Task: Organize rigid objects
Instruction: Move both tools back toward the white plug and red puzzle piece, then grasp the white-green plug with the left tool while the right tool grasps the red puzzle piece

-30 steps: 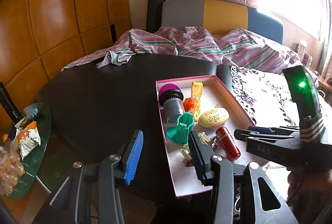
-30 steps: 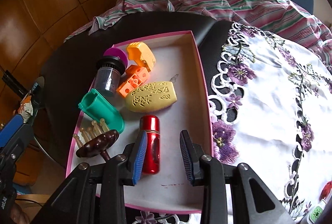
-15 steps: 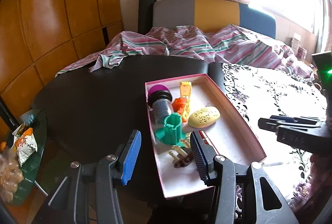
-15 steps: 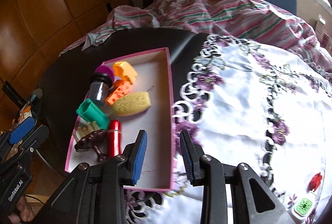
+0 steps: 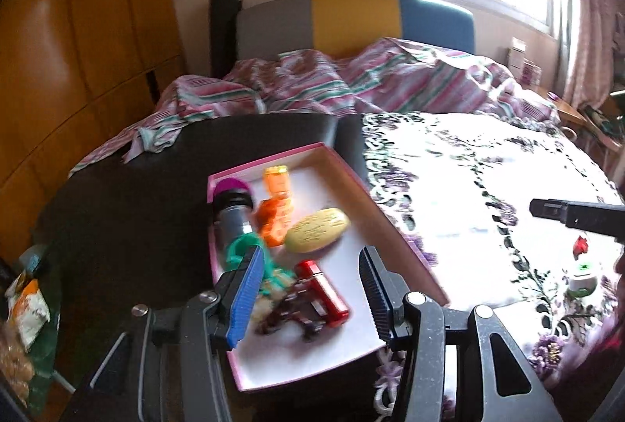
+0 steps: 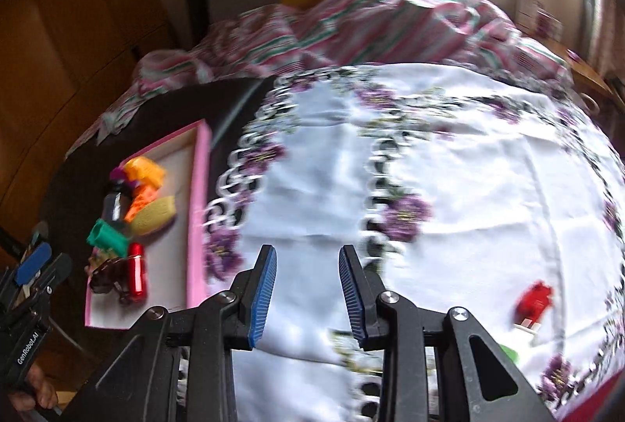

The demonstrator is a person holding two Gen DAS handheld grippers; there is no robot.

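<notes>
A pink-rimmed box point(image 5: 384, 211) sits on the dark round table and holds a red cylinder point(image 5: 324, 293), a yellow oval point(image 5: 317, 224), orange blocks point(image 5: 275, 217), a green piece point(image 5: 242, 248), a purple-capped grey cylinder point(image 5: 230, 211) and a dark brown piece point(image 5: 291, 312). My left gripper point(image 5: 308, 291) is open and empty above the box's near end. My right gripper point(image 6: 306, 295) is open and empty over the white embroidered cloth point(image 6: 449, 195). A small red object point(image 6: 533, 303) and a green-and-white object point(image 5: 582, 275) lie on the cloth to the right. The box also shows in the right wrist view point(image 6: 197, 195).
A striped blanket point(image 5: 351, 82) is heaped behind the table, with a grey, yellow and blue seat back point(image 5: 351, 23) beyond. A wooden wall point(image 5: 78, 50) is at left. A small side table with snack packets point(image 5: 27, 308) stands low at left.
My right gripper has swung right, away from the box, over the white cloth. My left gripper has moved right, over the box's near end. Both stayed open.
</notes>
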